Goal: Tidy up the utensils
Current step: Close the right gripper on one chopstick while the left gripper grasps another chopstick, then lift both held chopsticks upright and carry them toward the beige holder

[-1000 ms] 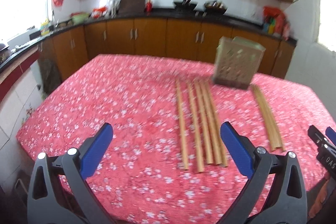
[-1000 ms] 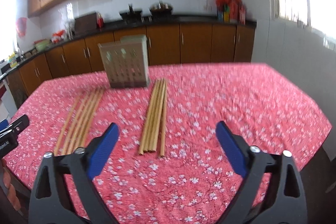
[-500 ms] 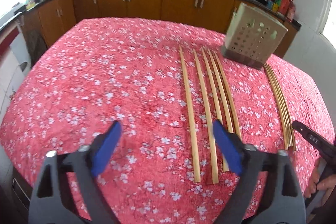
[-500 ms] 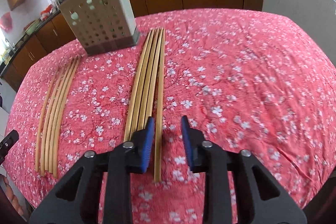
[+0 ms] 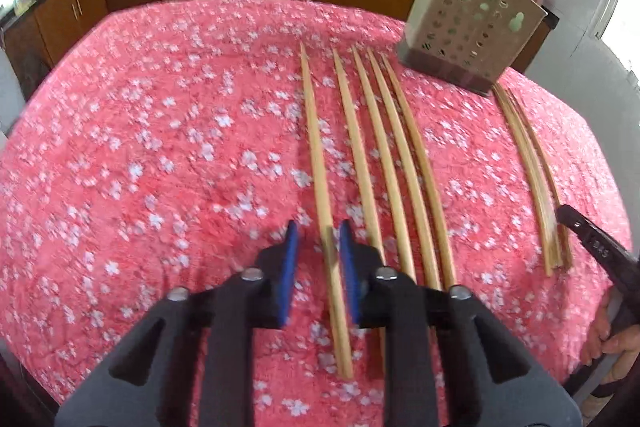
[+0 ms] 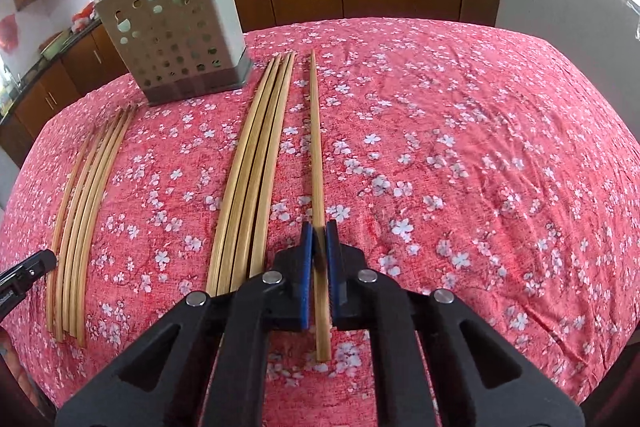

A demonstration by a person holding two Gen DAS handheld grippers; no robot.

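Bright window daylight, fisheye bending, slight blur

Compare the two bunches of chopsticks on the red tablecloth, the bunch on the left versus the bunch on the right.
In the right wrist view, the left bunch lies in front of the holder; the right bunch lies beside it. The right bunch has one stick set apart, gripped between the right gripper's fingers; the left bunch is more evenly spread. Both are pale wooden sticks lying lengthwise on the tablecloth.

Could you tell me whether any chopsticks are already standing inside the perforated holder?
No, through the holes of the perforated holder no sticks show, and every chopstick in view lies flat on the tablecloth.
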